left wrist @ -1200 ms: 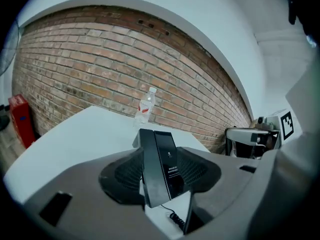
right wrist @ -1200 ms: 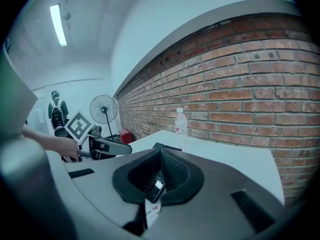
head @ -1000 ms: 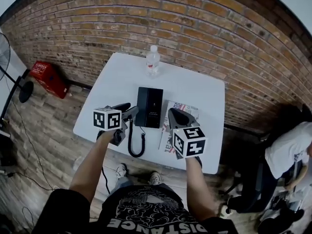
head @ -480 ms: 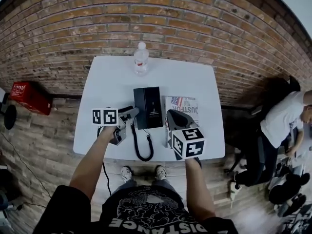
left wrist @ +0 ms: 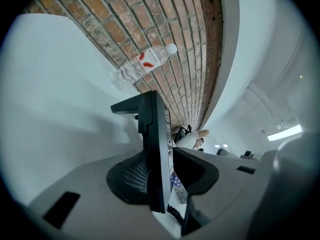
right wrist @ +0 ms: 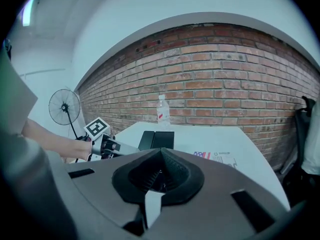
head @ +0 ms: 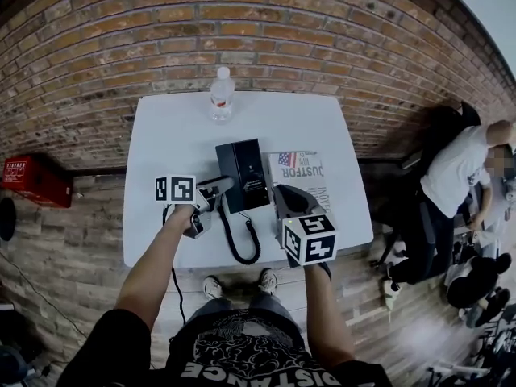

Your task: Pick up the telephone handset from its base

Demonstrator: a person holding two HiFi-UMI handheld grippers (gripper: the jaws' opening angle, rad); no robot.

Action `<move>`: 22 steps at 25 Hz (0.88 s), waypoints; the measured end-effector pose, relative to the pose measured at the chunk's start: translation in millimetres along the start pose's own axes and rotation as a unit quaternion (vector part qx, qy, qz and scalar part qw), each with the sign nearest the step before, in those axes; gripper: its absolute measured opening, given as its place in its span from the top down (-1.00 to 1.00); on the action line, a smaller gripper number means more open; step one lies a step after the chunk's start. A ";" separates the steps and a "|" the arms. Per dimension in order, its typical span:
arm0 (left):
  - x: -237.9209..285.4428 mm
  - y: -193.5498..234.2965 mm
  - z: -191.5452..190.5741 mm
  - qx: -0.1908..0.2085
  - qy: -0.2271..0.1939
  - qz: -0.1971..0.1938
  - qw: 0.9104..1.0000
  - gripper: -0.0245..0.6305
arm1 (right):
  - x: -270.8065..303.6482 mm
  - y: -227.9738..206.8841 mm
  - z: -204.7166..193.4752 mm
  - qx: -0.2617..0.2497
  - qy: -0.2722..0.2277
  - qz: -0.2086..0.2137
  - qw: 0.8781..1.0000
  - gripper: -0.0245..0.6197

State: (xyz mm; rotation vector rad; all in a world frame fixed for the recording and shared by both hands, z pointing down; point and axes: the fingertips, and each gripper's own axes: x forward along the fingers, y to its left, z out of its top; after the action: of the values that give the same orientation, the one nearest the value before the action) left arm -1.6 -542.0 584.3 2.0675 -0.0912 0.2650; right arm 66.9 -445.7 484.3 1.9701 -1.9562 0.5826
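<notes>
The black telephone (head: 251, 180) lies on the white table (head: 169, 135), its handset (head: 228, 166) resting along the left side of the base. A coiled cord (head: 235, 239) runs off toward the front edge. My left gripper (head: 224, 185) is at the handset's near end. In the left gripper view the handset (left wrist: 154, 134) stands as a black slab between the jaws of the left gripper (left wrist: 165, 169), which are closing; a gap still shows at the right pad (left wrist: 196, 171). My right gripper (head: 284, 193) hovers over the magazine, its jaws of the right gripper (right wrist: 160, 171) shut and empty.
A water bottle (head: 221, 95) stands at the table's far edge by the brick wall. A magazine (head: 302, 169) lies right of the phone. A red box (head: 28, 180) sits on the floor at left, a fan (right wrist: 64, 106) stands beyond it, and a seated person (head: 459, 176) is at right.
My left gripper has dropped and rolled, bringing its jaws around the handset's near end. The right gripper has sunk a little over the magazine. The head view has swung left.
</notes>
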 end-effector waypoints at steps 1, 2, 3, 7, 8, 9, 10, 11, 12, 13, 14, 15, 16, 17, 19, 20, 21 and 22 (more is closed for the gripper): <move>0.5 2.1 0.3 -0.004 -0.001 0.003 1.000 0.53 | -1.7 0.0 -0.9 0.001 0.000 -0.005 1.000 0.92; 0.6 4.2 1.1 -0.008 -0.003 0.006 1.000 0.58 | -3.2 0.2 -1.8 0.003 -0.001 -0.009 1.000 0.92; 0.4 6.1 1.9 -0.012 -0.004 0.007 1.000 0.66 | -4.7 0.8 -3.0 0.005 -0.001 -0.014 1.000 0.92; -0.2 7.5 0.8 -0.023 0.005 0.004 1.000 0.69 | -13.2 4.9 -11.1 0.012 0.003 -0.031 0.999 0.92; -0.4 6.7 0.7 -0.025 0.007 0.003 1.000 0.69 | -16.0 5.2 -11.6 0.013 0.003 -0.036 0.999 0.92; -1.2 5.4 1.4 -0.025 0.008 0.001 1.000 0.69 | -18.8 5.6 -11.2 0.014 0.002 -0.041 0.999 0.92; -2.3 3.2 2.7 -0.023 0.007 -0.001 1.000 0.70 | -21.4 6.0 -10.4 0.016 0.000 -0.046 0.999 0.92; -3.8 0.3 3.5 -0.021 0.007 -0.005 1.000 0.70 | -24.1 6.4 -9.8 0.018 -0.002 -0.050 0.999 0.92; -5.2 -2.8 3.6 -0.020 0.007 -0.008 1.000 0.70 | -26.7 6.9 -9.4 0.020 -0.003 -0.055 0.998 0.92; -6.7 -6.1 3.3 -0.018 0.007 -0.012 1.000 0.70 | -29.0 7.5 -9.0 0.021 -0.004 -0.058 0.998 0.92; -8.0 -9.5 2.9 -0.016 0.007 -0.016 1.000 0.70 | -30.9 8.2 -8.3 0.022 -0.006 -0.061 0.998 0.92; -9.5 -13.0 2.4 -0.015 0.007 -0.019 1.000 0.70 | -32.7 9.2 -7.5 0.023 -0.007 -0.064 0.998 0.92; -11.1 -16.5 1.6 -0.014 0.007 -0.023 1.000 0.70 | -34.4 10.3 -6.7 0.023 -0.009 -0.066 0.998 0.92; -13.0 -20.1 0.6 -0.013 0.007 -0.026 1.000 0.70 | -36.2 11.2 -6.0 0.024 -0.011 -0.067 0.997 0.92; -17.3 -27.9 -0.9 -0.009 0.003 -0.033 0.999 0.70 | -40.4 12.7 -4.4 0.023 -0.014 -0.069 0.997 0.92; -19.8 -32.2 -1.3 -0.006 0.001 -0.035 0.999 0.70 | -42.7 13.3 -3.5 0.023 -0.016 -0.070 0.997 0.92; -22.5 -36.7 -1.6 -0.001 -0.001 -0.036 0.999 0.70 | -45.1 14.0 -2.7 0.022 -0.018 -0.070 0.997 0.92; -25.4 -41.4 -2.0 0.004 -0.003 -0.037 0.999 0.70 | -47.7 14.8 -2.0 0.022 -0.020 -0.069 0.997 0.92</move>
State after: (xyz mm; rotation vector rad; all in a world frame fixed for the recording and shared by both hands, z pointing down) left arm -19.4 -521.1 544.1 2.0739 -0.0176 0.2149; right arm 52.6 -403.5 461.9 2.1389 -1.8252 0.5582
